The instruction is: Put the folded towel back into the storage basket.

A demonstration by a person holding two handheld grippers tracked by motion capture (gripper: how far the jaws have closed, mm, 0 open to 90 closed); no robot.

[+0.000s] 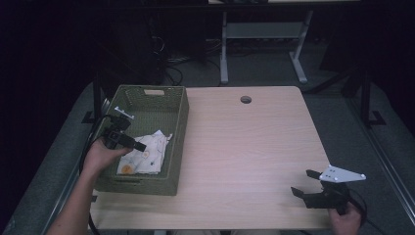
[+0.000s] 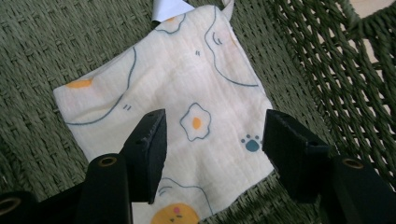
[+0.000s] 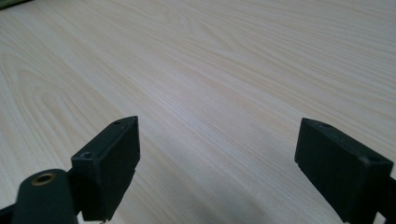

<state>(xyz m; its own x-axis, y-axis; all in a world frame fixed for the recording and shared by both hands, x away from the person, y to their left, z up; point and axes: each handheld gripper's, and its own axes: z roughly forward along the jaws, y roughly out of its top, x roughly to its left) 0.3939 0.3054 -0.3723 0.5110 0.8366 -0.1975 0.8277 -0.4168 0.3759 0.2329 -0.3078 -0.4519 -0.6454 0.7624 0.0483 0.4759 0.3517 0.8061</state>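
Green woven basket at the desk's left edge holds the folded egg-print cloth, lying flat on its floor. Left gripper hovers just above the cloth, jaws open, nothing between them. Looks like the release is done. Best exit: lift straight up, keep the jaws apart so no pad snags a fold, clear the near wall before swinging out. Right gripper sits over bare desk at near right, jaws wide open, empty.

We see a lab or office workroom: a pale wooden desk with a cable hole, grey carpet, tangled cables and a second desk's white legs.
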